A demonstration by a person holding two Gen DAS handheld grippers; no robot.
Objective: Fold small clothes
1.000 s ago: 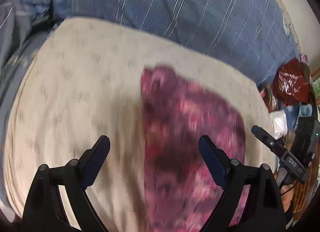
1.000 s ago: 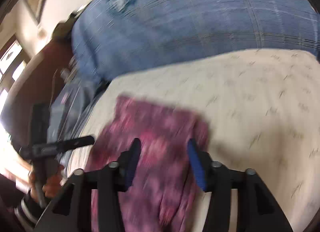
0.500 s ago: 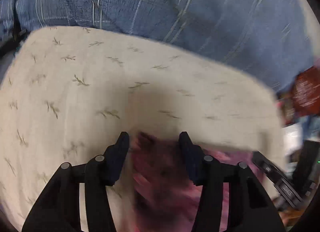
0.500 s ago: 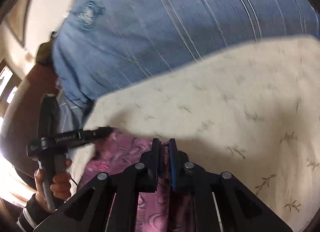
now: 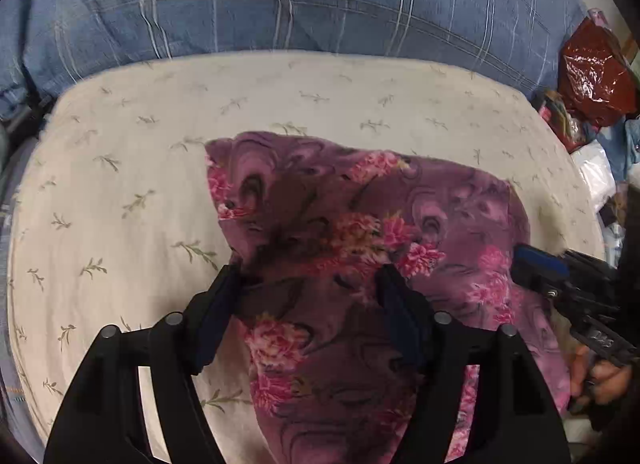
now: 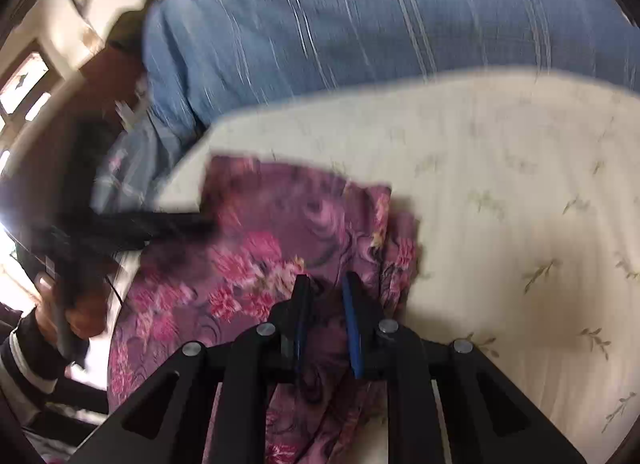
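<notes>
In the left wrist view, the purple flowered cloth (image 5: 360,264) lies on the cream pad (image 5: 120,183) spread over the bed, its far edge well short of the pad's far edge and its near part running under the camera. The left tool (image 5: 312,284) stands over it with its jaws opening; cloth lies between them, but the pads do not seem to pinch it. If that tool lets go before the fold lies flat, the loose layer may spring back or bunch, since the cloth is thin and already rumpled. The right tool (image 5: 540,268) enters at the cloth's right edge, and its tips are cut off. The bottom of the cloth is hidden behind the tool's frame. In the right wrist view, which is blurred, the right tool (image 6: 326,296) has its jaws nearly together and opening slightly, with a ridge of cloth (image 6: 280,244) between them; whether the pads still press it is hard to tell. A pull now could drag the cloth towards the pad's edge. The left tool (image 6: 176,223) is only a dark smear.
</notes>
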